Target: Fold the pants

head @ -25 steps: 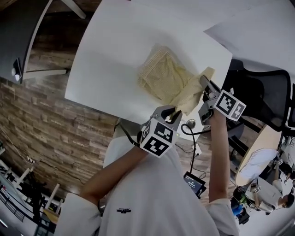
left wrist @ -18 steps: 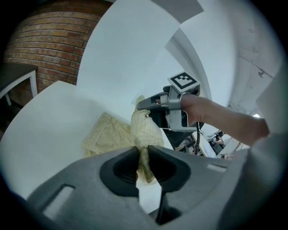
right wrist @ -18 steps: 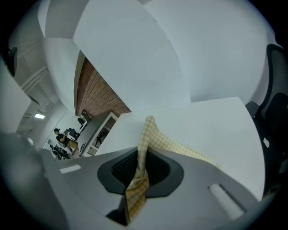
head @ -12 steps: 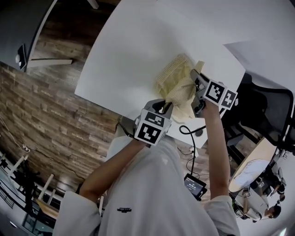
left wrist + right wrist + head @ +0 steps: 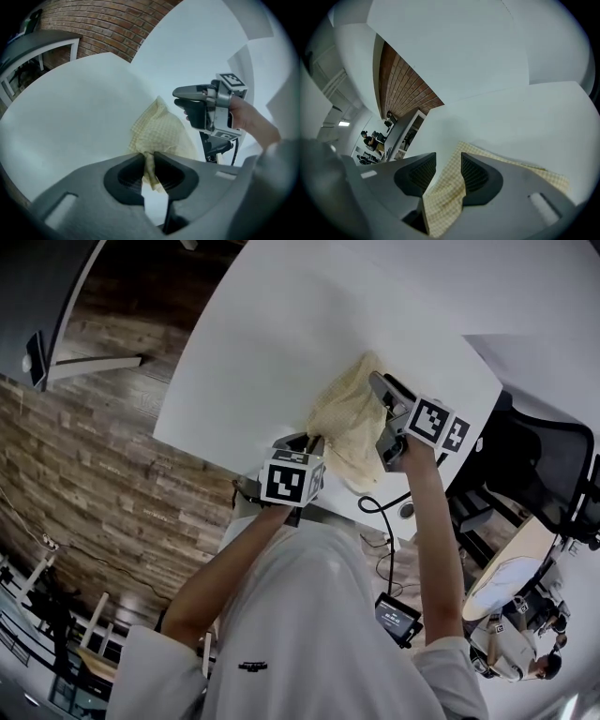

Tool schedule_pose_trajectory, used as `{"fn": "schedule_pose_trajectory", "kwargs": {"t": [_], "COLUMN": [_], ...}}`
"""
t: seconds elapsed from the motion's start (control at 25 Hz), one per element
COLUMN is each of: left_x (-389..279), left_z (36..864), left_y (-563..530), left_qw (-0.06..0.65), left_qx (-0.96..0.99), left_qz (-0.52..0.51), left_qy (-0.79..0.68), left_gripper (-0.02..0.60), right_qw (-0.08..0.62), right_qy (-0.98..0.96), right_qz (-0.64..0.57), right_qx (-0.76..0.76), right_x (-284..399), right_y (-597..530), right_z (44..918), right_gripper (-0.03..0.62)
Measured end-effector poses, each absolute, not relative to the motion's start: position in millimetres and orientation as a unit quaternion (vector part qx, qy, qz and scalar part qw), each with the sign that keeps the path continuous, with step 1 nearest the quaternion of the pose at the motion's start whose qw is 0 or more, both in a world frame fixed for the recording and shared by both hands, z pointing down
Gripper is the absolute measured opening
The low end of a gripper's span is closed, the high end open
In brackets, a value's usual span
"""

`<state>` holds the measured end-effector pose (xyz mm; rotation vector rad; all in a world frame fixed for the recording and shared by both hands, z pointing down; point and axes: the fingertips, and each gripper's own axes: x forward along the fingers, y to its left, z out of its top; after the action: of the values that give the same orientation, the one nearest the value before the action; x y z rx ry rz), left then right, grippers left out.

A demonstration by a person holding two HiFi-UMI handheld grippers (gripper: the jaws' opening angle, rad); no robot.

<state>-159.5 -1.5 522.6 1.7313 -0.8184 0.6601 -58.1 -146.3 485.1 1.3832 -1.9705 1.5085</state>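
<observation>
Now: the pale yellow checked pants (image 5: 349, 423) sit bunched on the white table (image 5: 281, 324), centre of the head view, close to the table's near edge and between the two grippers.

Left gripper (image 5: 314, 440), lower left of the cloth: jaws nearly together, pinching a thin fold of the fabric (image 5: 159, 133). The left gripper view shows cloth squeezed right at the tips (image 5: 149, 157), the rest fanning out above onto the table.

Right gripper (image 5: 375, 382), at the cloth's upper right edge: jaws have just been opening and stand apart. The right gripper view shows a strip of fabric (image 5: 445, 197) lying loose in the gap (image 5: 447, 159), against one pad, with daylight at the other. No clamp there.

Brick wall (image 5: 112, 493) runs along the left of the head view.
</observation>
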Motion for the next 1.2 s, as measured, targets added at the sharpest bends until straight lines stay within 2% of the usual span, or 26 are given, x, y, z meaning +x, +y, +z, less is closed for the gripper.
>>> {"fn": "schedule_pose_trajectory", "kwargs": {"t": [0.2,0.28,0.32,0.36,0.72,1.2], "left_x": [-164.7,-168.3,-170.9,-173.0,-193.7,-198.0], "left_z": [533.0,535.9,537.7,539.5,546.5,495.9], "left_y": [-4.2,-3.7,-3.3,-2.8,-0.2,2.9], "left_qw": [0.531,0.531,0.529,0.525,0.479,0.417], "left_qx": [0.726,0.726,0.725,0.726,0.741,0.768], "left_qz": [0.287,0.288,0.29,0.292,0.342,0.328], "left_qy": [-0.33,-0.33,-0.332,-0.334,-0.324,-0.359], "left_gripper": [0.066,0.073,0.083,0.087,0.094,0.094], "right_qw": [0.16,0.187,0.202,0.218,0.323,0.293], "right_qy": [-0.679,-0.681,-0.684,-0.687,-0.658,-0.695], "right_qz": [0.519,0.508,0.502,0.498,0.505,0.48], "right_qx": [0.494,0.494,0.489,0.483,0.455,0.449], "right_x": [-41.9,-41.2,-43.3,-46.7,-67.7,-68.0], "right_y": [-122.5,-105.2,-96.1,-87.5,-42.5,-47.7], "right_z": [478.9,478.6,479.2,480.6,544.5,554.2], "right_gripper": [0.152,0.089,0.026,0.008,0.008,0.006]}}
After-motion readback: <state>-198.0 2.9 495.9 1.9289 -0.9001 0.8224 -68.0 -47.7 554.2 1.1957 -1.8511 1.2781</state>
